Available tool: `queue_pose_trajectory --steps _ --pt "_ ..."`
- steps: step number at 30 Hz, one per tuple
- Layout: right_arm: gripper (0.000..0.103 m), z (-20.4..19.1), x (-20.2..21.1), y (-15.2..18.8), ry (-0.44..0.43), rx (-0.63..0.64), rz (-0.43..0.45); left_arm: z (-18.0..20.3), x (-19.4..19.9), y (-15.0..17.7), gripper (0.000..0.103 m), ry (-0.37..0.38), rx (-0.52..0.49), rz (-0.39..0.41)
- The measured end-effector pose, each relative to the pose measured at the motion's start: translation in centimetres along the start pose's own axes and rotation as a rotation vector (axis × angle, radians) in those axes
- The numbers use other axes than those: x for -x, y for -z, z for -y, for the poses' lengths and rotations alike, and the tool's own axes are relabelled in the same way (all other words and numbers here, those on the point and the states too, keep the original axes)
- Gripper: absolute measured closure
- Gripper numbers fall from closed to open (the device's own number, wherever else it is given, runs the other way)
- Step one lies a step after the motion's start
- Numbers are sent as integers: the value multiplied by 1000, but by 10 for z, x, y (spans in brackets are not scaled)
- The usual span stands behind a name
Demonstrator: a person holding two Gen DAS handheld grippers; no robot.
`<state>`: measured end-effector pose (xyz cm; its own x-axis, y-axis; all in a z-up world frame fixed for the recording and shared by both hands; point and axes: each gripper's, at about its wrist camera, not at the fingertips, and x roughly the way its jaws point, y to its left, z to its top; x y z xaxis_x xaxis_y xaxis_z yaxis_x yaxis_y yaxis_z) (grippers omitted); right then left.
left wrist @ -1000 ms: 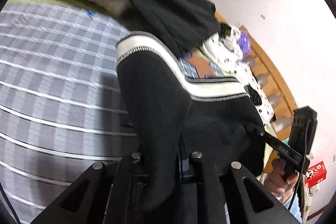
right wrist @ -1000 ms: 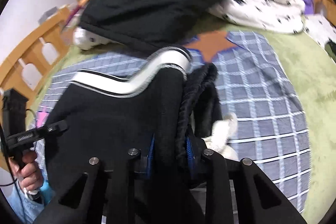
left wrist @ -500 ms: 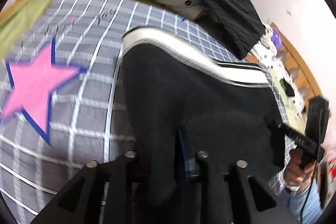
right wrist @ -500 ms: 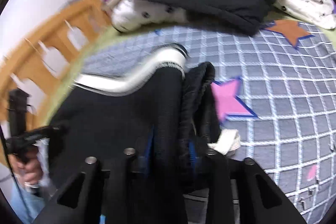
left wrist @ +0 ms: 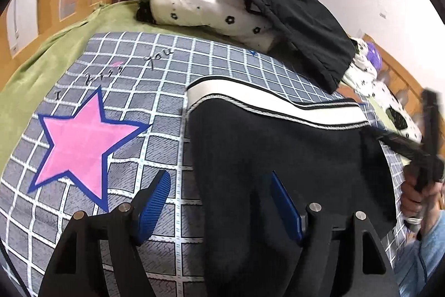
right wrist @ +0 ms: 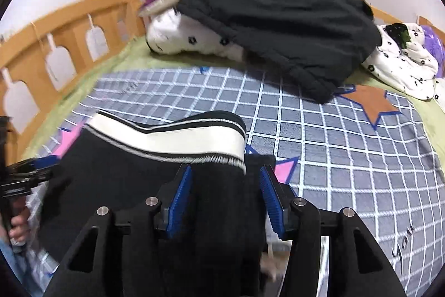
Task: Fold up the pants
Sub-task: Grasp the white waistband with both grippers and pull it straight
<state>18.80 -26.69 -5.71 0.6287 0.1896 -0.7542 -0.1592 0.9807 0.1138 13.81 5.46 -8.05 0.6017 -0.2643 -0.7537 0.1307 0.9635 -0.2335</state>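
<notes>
Pants (left wrist: 267,157), black with a white striped waistband (left wrist: 278,105), lie spread on the grey checked blanket (left wrist: 155,80) that covers the bed. Waistband faces the far side, toward the pile of bedding.

Left gripper (left wrist: 219,202): jaws wide apart, blue pads showing. The left pad hangs over bare blanket just beside the pants' edge; the right pad is over the black cloth. Nothing clamped.

Right gripper (right wrist: 225,194): jaws also parted, the blue pads either side of a raised ridge of black cloth just below the waistband corner. Whether the pads touch the cloth is hard to say from this angle; they do not look pressed in.

In the left view, the right hand (left wrist: 414,196) grips its tool's handle at the far right edge, blurred.

Pink star (left wrist: 80,141) printed on the blanket left of the pants; an orange star (right wrist: 370,99) shows farther off in the right view. A black jacket (right wrist: 278,27) is draped over a white dotted quilt (left wrist: 200,10) at the head of the bed. Wooden bed rail (right wrist: 55,46) along the side.
</notes>
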Motion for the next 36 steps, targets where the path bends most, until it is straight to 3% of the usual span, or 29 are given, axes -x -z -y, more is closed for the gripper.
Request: queue_pose_trajectory --steps 1,2,5,8,12,16,19,21,23,25,28,31,33,36 --pt "54 0 -18 -2 10 2 -45 -2 -1 1 32 -7 9 2" --pt "66 2 -36 -1 2 -13 -93 -5 -1 2 32 -24 14 5" --pt "88 6 -30 -3 -85 -47 -30 -6 3 3 33 -29 8 24" --pt "88 24 3 -6 -191 -91 30 -1 11 1 33 0 1 57" --pt "86 29 -26 7 -38 -45 -56 10 11 3 33 19 -23 58" --pt "84 36 -24 5 -56 -107 -55 21 10 4 33 0 -67 56" --pt "82 25 -12 -1 -37 -83 -46 30 11 -4 32 -21 -84 76" --pt "73 17 -4 -4 18 -42 -18 39 8 -15 32 -28 -99 80" --pt "69 4 12 -11 81 28 65 50 4 -29 32 -30 -131 93" --pt "69 1 20 -21 59 27 103 64 -7 -44 30 -33 -179 102" --pt "69 -6 7 -24 -67 13 89 78 -46 -58 30 -70 -216 25" --pt "69 -9 -46 -4 -32 79 -22 75 -96 -58 30 -108 -185 -129" --pt "69 -6 -60 5 19 105 10 74 -109 -50 27 -131 -184 -129" --pt "69 -7 -61 1 22 100 -3 72 -107 -40 23 -118 -192 -75"
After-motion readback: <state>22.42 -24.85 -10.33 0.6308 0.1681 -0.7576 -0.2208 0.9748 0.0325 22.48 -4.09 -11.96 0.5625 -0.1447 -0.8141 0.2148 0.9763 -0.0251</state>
